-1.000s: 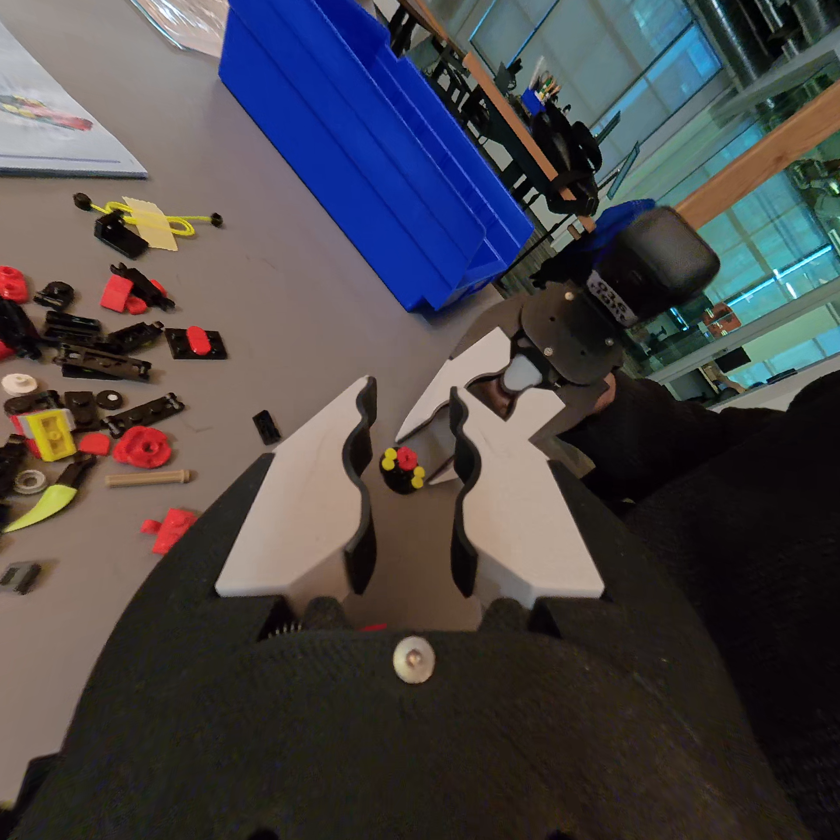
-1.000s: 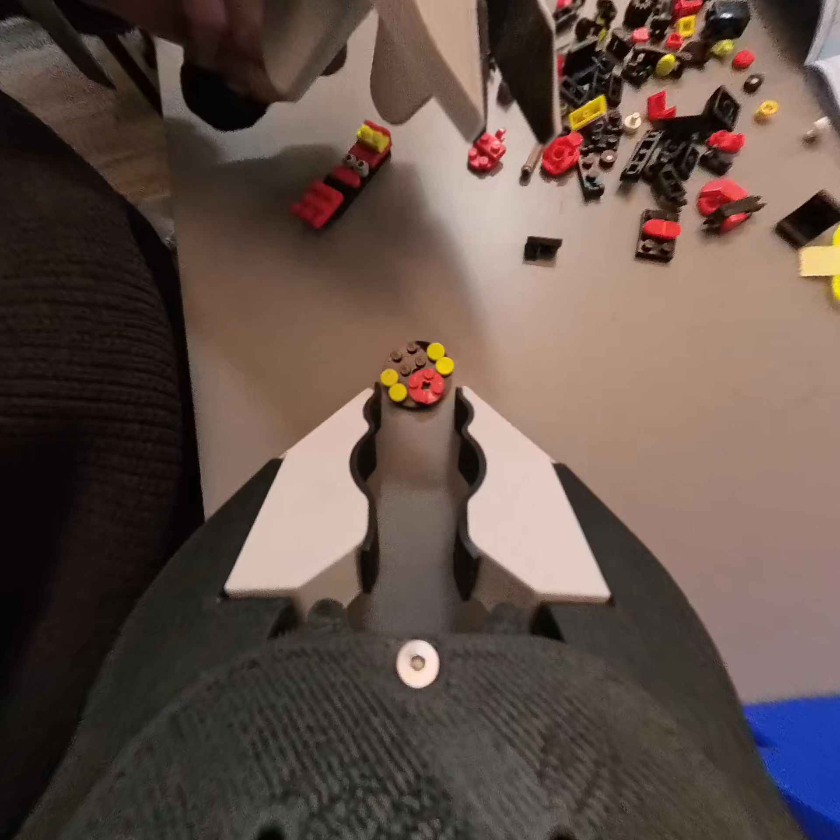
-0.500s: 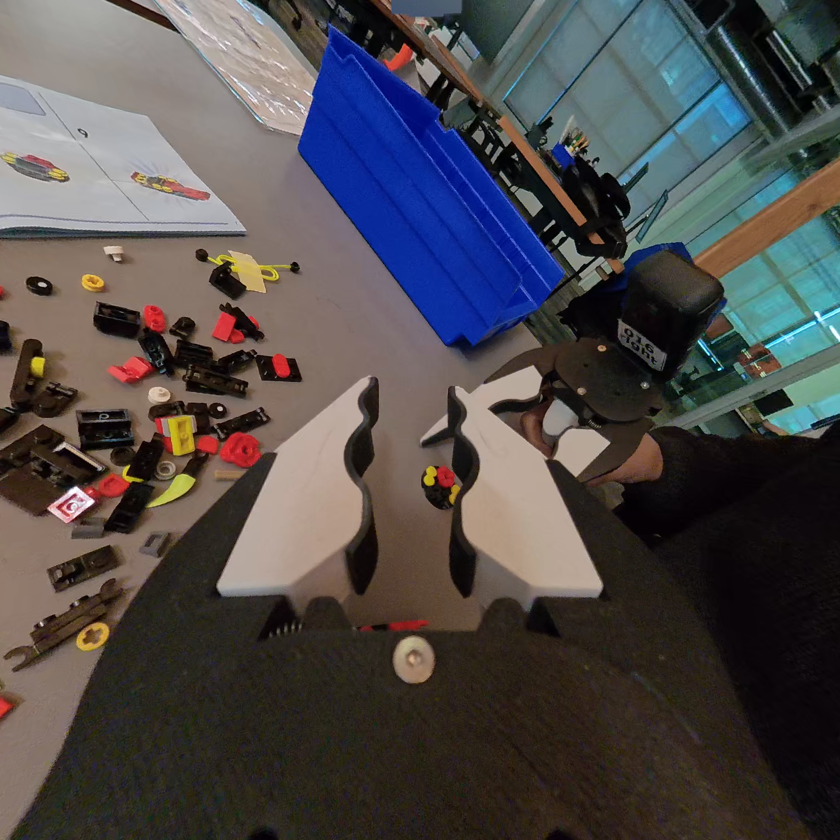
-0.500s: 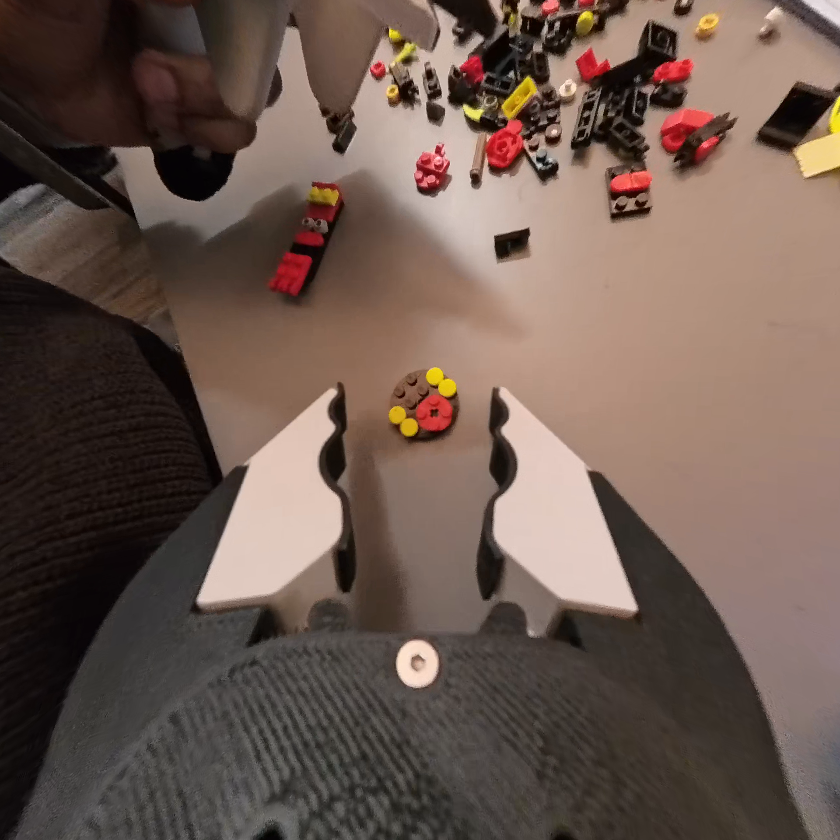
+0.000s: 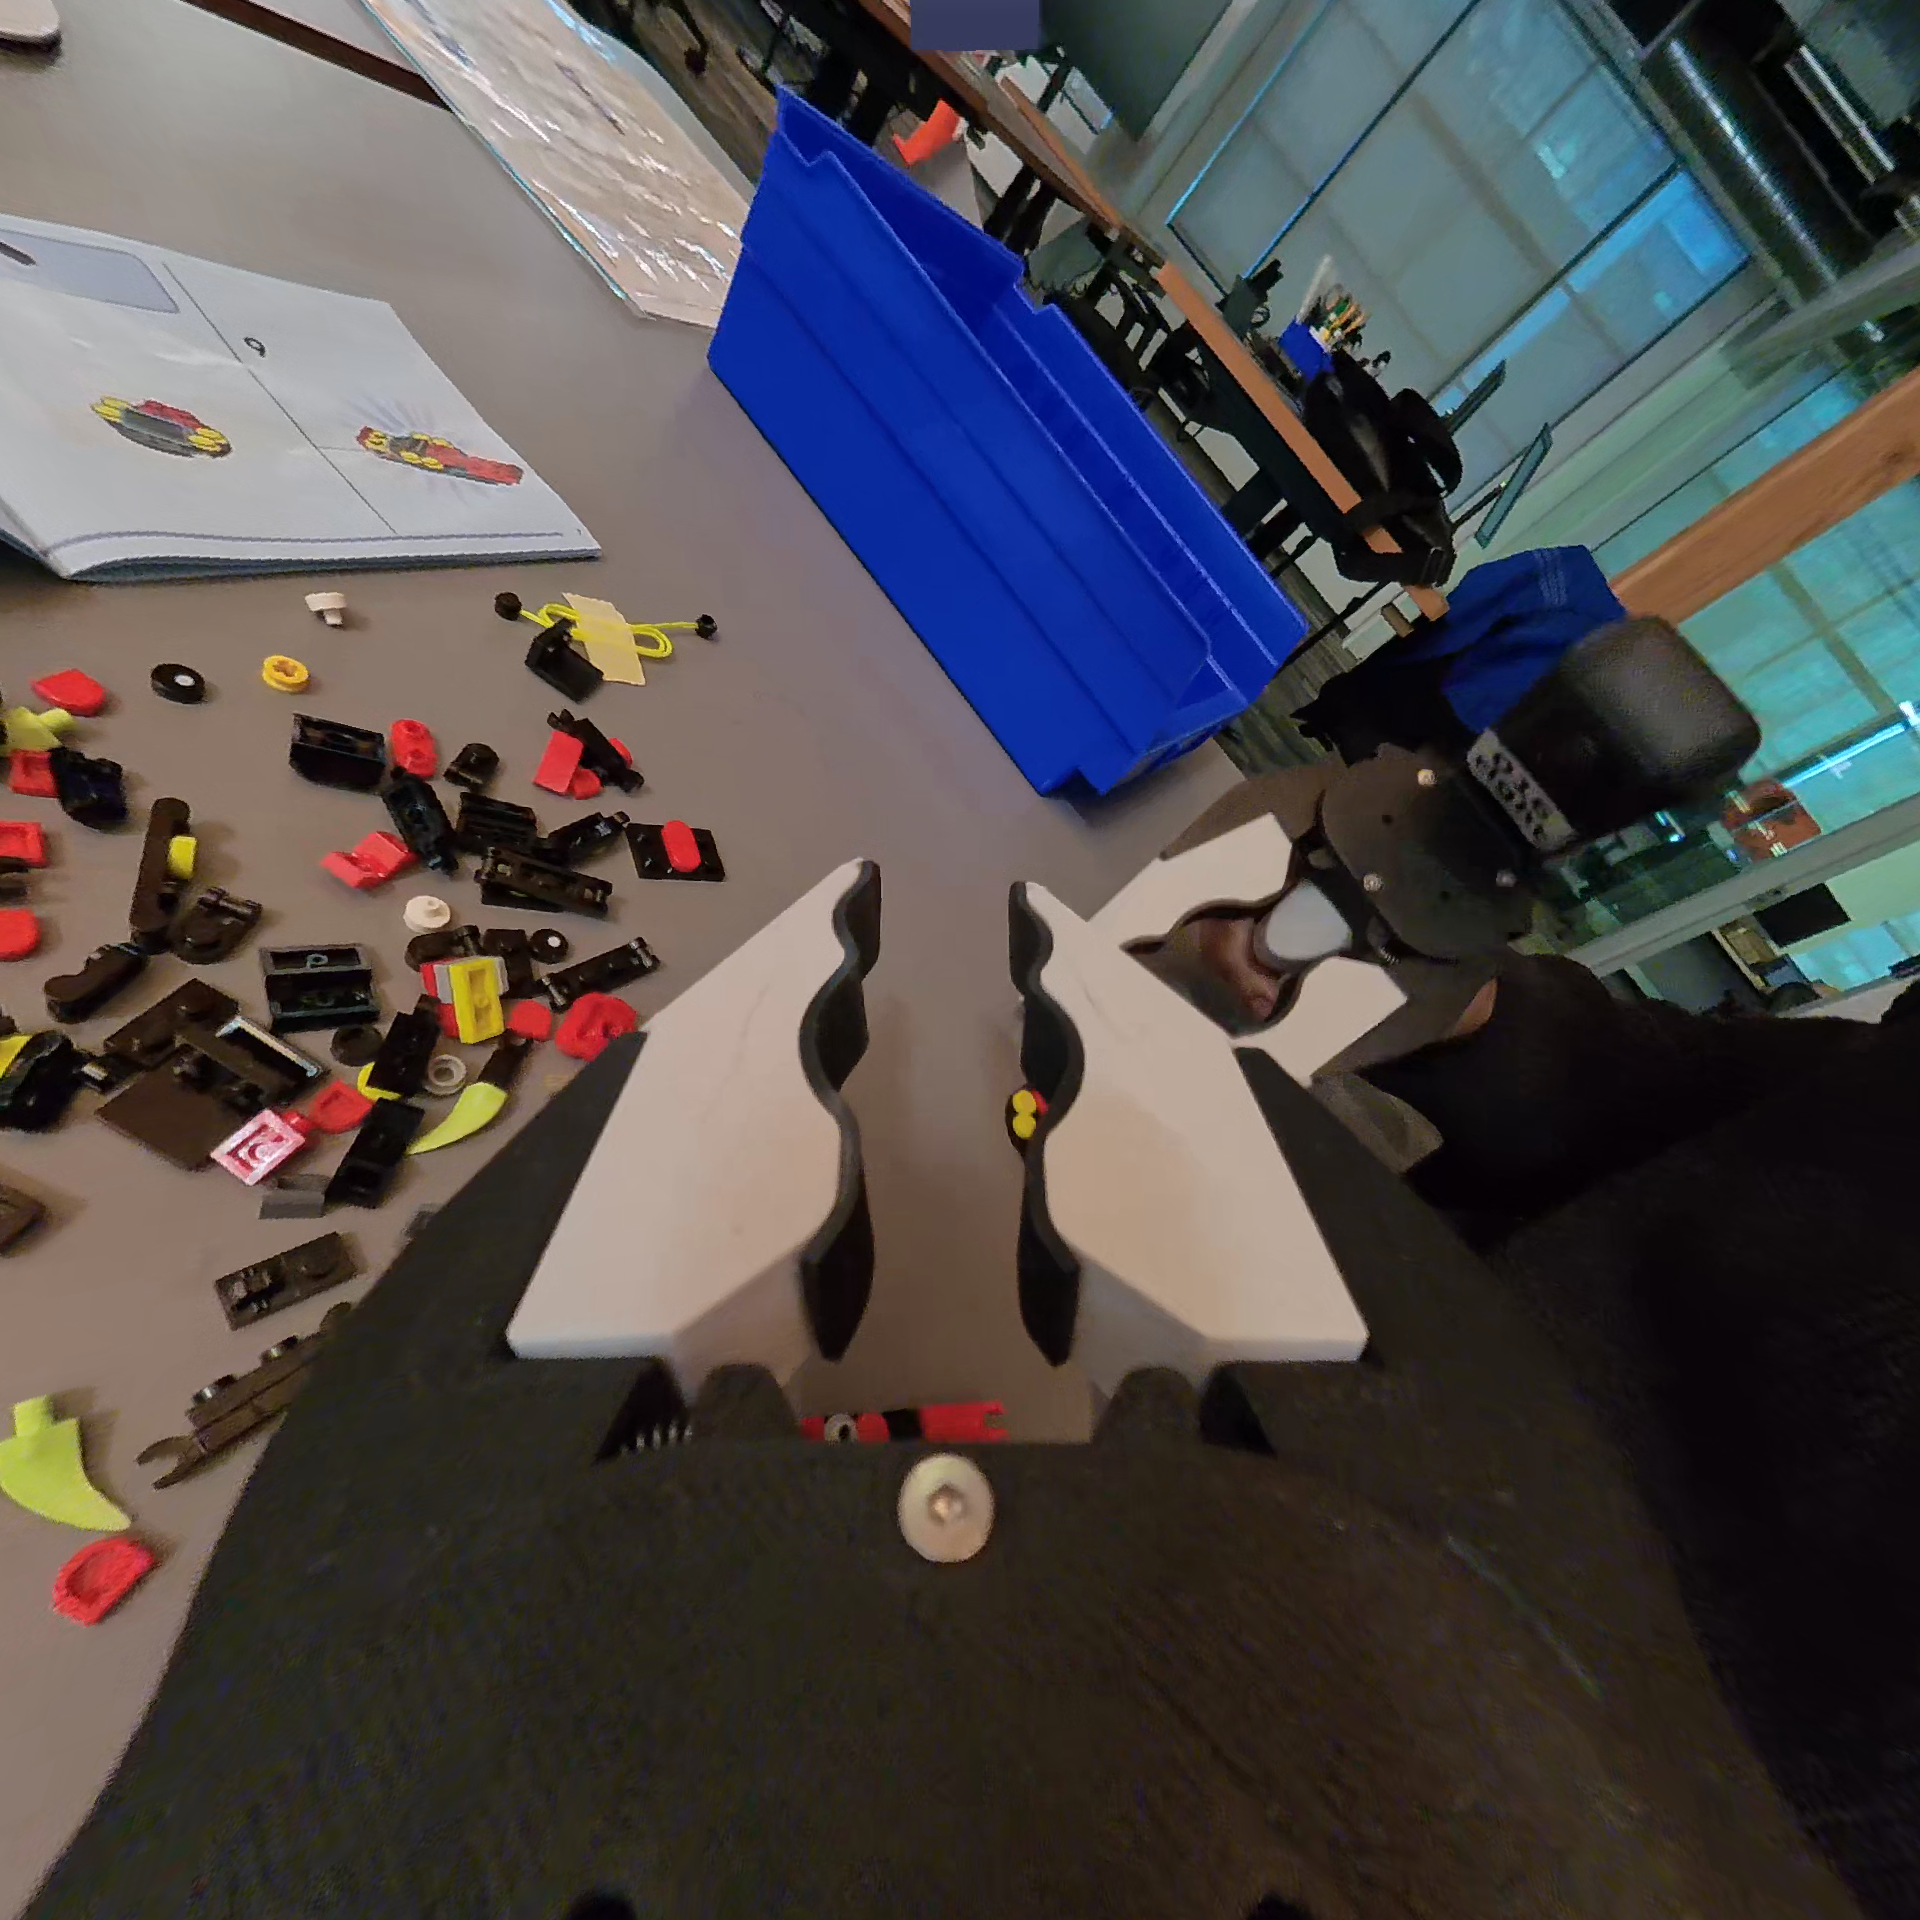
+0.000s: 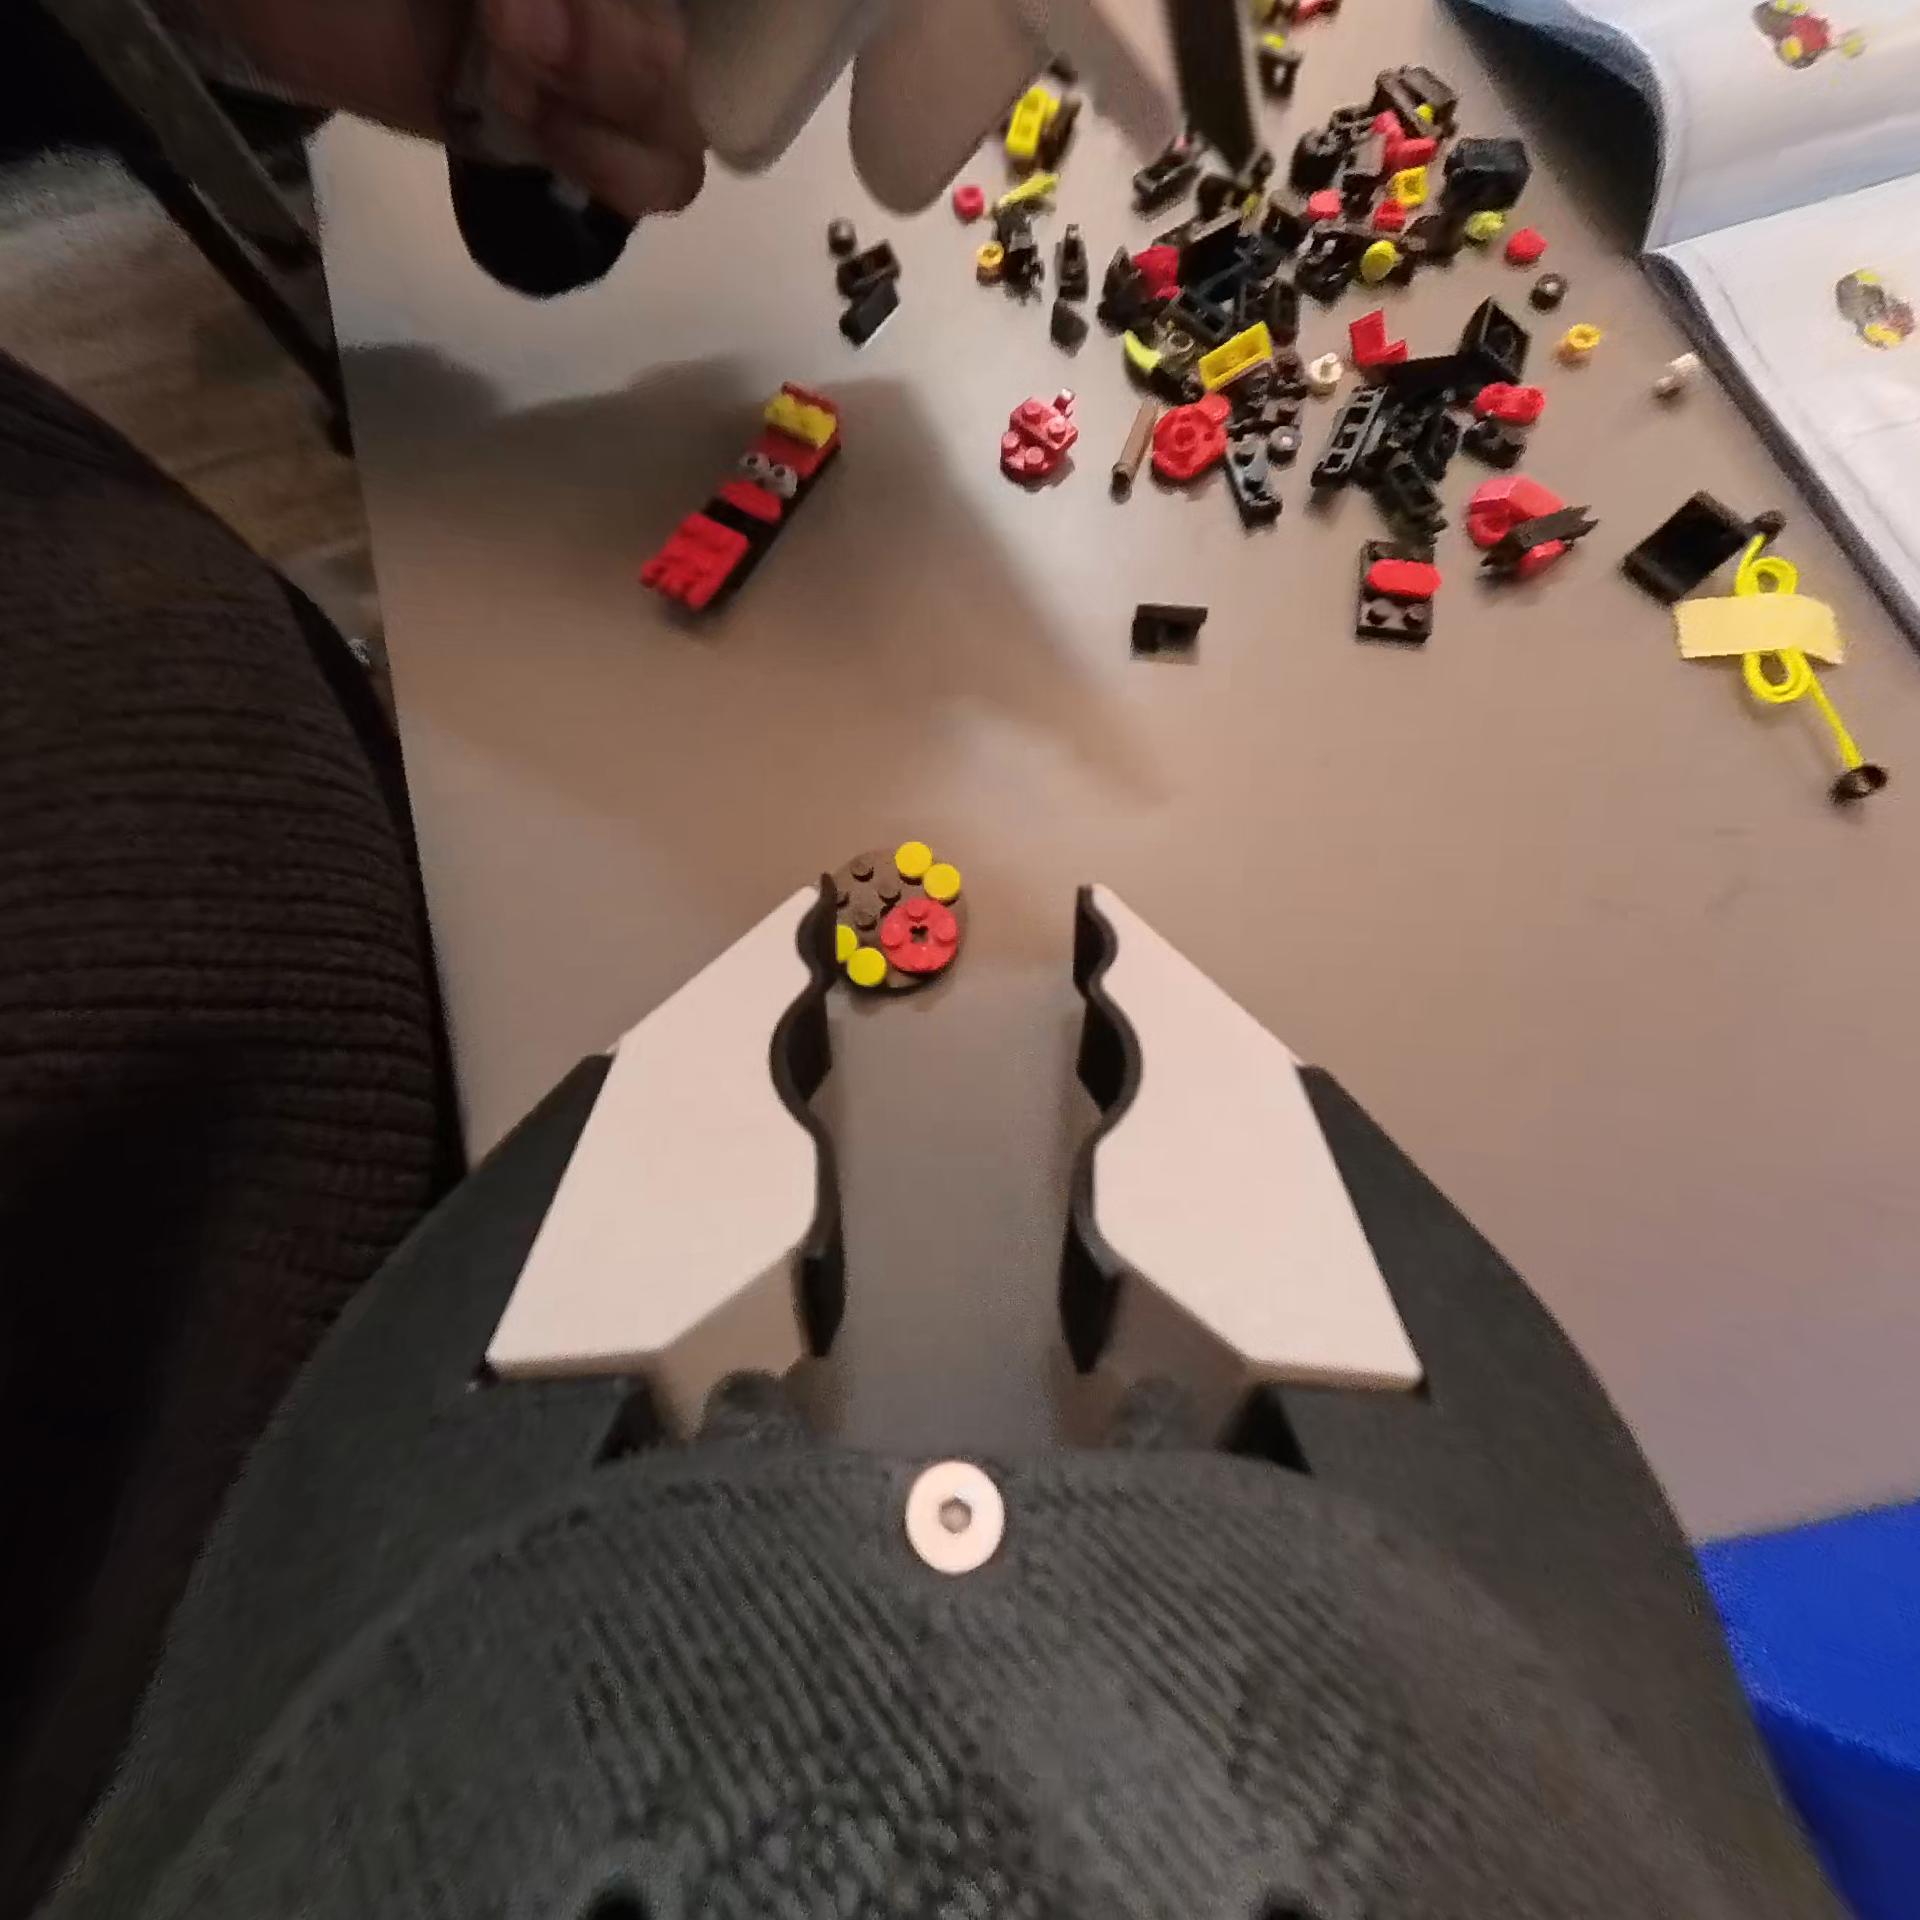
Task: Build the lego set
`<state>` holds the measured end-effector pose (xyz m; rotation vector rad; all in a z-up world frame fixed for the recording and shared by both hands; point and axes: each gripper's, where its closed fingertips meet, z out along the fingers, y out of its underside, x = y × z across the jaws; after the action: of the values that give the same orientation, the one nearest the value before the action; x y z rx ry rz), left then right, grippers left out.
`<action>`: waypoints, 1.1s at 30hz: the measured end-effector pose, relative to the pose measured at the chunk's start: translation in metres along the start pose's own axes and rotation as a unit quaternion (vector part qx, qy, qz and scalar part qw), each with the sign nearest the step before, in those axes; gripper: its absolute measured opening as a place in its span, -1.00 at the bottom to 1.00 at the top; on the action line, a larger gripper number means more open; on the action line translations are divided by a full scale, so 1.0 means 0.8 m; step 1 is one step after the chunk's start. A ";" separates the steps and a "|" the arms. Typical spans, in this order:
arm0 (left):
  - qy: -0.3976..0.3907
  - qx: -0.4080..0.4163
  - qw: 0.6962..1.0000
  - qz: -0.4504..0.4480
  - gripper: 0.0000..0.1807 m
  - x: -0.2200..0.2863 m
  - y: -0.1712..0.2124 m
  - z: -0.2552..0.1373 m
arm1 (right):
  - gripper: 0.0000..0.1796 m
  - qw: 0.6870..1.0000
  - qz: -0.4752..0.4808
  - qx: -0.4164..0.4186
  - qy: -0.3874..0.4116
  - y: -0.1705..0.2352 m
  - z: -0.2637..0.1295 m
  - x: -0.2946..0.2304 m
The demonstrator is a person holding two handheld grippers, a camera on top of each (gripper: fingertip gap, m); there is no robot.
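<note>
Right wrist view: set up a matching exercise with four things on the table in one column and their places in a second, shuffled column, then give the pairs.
Things
1. round brown plate with red and yellow studs
2. long red and black assembly
3. yellow string with tape
4. blue bin

Places
A. far right, beside the instruction booklet
B. bottom right corner of the view
C. at the tips of the right gripper, by its left finger
D. alone on the table, left of the loose-parts pile

Pairs: 1-C, 2-D, 3-A, 4-B
</note>
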<state>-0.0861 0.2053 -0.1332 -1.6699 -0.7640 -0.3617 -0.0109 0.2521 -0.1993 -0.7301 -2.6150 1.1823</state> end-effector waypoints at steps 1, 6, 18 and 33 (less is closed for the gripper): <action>0.001 -0.003 1.000 0.002 -0.76 0.001 0.002 0.001 | -0.50 1.000 0.016 0.006 -0.006 -0.002 -0.002 0.000; 0.002 -0.014 1.000 0.012 -0.76 0.004 0.007 0.004 | -0.38 0.998 0.045 -0.020 -0.036 0.009 0.007 -0.013; 0.009 -0.020 1.000 0.003 -0.76 0.005 0.012 0.007 | -0.49 0.998 0.038 -0.043 0.037 0.024 -0.006 0.024; 0.013 -0.029 0.999 -0.005 -0.75 0.005 0.019 0.011 | -0.68 0.998 0.021 -0.051 0.033 0.025 0.004 0.017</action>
<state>-0.0746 0.2138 -0.1438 -1.7131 -0.7493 -0.4165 -0.0161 0.2681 -0.2169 -0.8328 -2.6332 1.0248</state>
